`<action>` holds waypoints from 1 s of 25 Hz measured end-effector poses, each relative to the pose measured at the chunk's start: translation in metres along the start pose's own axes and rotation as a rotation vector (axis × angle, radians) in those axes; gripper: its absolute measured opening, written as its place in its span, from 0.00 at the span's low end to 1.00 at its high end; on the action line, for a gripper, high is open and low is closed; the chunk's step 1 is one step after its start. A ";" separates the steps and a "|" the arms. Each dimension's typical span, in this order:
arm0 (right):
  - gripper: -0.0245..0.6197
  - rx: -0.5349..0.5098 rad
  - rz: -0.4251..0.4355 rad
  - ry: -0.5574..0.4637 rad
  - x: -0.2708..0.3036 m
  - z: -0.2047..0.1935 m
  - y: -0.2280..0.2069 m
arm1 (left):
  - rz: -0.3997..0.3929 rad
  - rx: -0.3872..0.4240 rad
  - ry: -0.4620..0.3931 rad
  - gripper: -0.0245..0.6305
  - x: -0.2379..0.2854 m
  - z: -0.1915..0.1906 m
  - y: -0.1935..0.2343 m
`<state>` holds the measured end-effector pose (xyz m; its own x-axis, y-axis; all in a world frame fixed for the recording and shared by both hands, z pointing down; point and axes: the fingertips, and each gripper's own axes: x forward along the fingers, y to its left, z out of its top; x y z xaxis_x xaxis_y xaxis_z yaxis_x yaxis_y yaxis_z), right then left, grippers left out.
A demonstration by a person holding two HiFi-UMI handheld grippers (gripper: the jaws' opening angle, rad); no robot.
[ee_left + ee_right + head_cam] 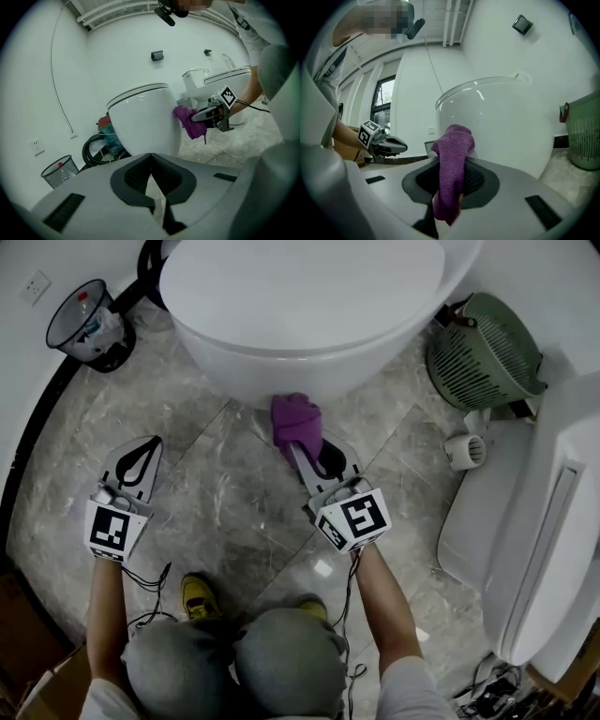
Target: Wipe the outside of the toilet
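1. Reaching forward and down in the head view, the right forearm sets the right hand-held gripper (314, 457) at the toilet (300, 324) bowl's lower front, with the purple cloth (296, 420) touching it. The left hand-held gripper (139, 457) hangs over the floor (225, 512), well apart.
2. Left gripper view: jaws together, nothing between them.
3. Right gripper view: jaws clamped on the cloth, against the bowl.

The glossy white rounded ceramic toilet (300, 306) stands with its lid down. The crumpled purple terry cloth (296, 420), clamped in the right hand-held gripper (307, 454), touches the bowl's lower front.
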<state>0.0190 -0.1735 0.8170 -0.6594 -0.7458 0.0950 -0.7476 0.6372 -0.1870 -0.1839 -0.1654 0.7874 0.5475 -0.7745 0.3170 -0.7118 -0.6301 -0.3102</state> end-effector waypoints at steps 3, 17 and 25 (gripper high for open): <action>0.18 -0.003 0.089 0.038 0.021 -0.017 0.034 | 0.016 -0.006 0.015 0.06 -0.009 -0.008 0.006; 0.17 -0.118 -0.032 0.159 0.078 -0.069 -0.002 | 0.032 0.098 0.142 0.06 -0.038 -0.040 0.019; 0.18 -0.099 -0.068 0.130 0.056 -0.056 -0.015 | 0.005 0.095 0.138 0.06 -0.027 -0.031 0.002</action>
<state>-0.0110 -0.2141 0.8795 -0.6071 -0.7604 0.2308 -0.7906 0.6071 -0.0796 -0.2139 -0.1445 0.8064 0.4737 -0.7670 0.4328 -0.6661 -0.6335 -0.3935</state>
